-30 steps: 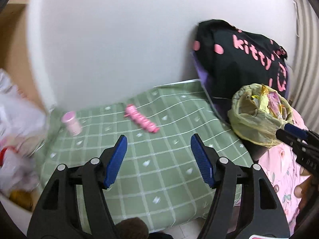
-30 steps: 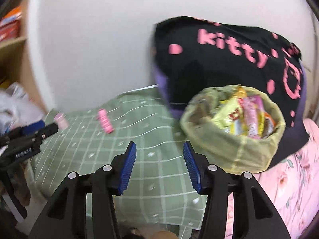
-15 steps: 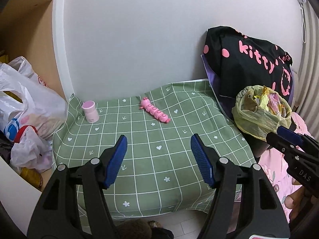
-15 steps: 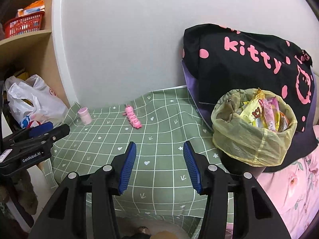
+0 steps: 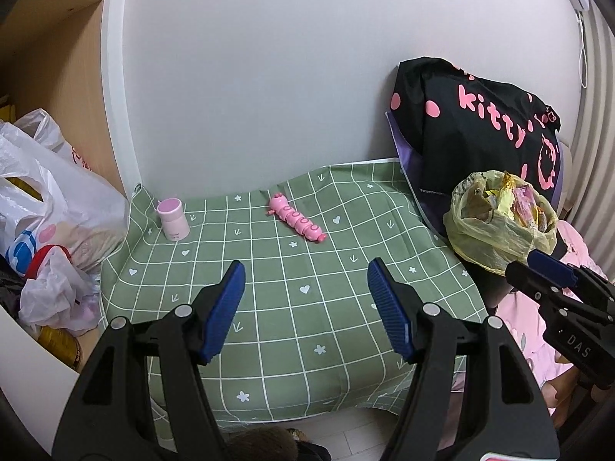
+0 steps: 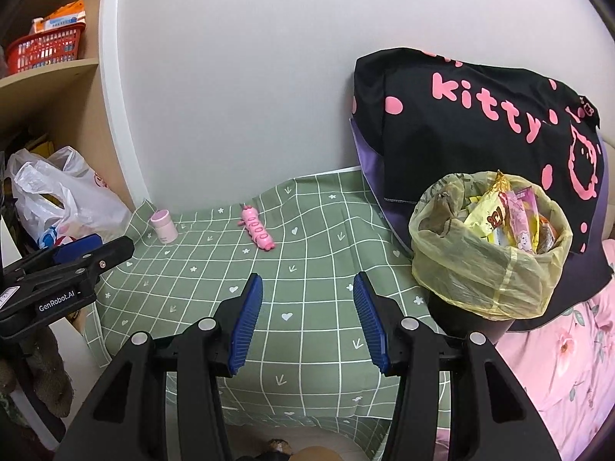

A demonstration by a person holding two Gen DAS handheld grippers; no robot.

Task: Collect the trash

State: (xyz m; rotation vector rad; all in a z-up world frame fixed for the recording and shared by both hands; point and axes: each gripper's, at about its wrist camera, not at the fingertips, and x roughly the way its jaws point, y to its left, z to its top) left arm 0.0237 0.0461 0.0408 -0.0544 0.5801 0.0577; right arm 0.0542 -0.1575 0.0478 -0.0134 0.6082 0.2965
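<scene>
Both tools hang over the near edge of a low surface (image 5: pixel 307 307) draped in a green checked cloth, and neither holds anything. The left tool (image 5: pixel 305 305) has its blue pads spread wide with only cloth showing between them; the right tool (image 6: pixel 307 317) is likewise spread and empty.

The trash sits at the right end of the surface, in a bin (image 6: pixel 488 246) lined with a yellow bag. It is heaped with wrappers (image 6: pixel 511 219) up to the rim and leans against a black pillow (image 6: pixel 480 115). By the look of it, most of the collecting is already done.

What is left on the cloth is little. A pink toy (image 5: pixel 296 223) lies near the back wall, and a small pink jar (image 5: pixel 173 219) stands upright at the back left corner, well apart from the toy. Whether either counts as trash I cannot tell; they look more like belongings than litter. No loose wrappers show on the cloth.

Off the left edge lie white plastic bags (image 5: pixel 50 207) on a shelf, outside the cleared area. If the two pink things are to go, the toy is nearer the bin. Otherwise the job looks close to its end, perhaps with only the liner left to gather and tie.
</scene>
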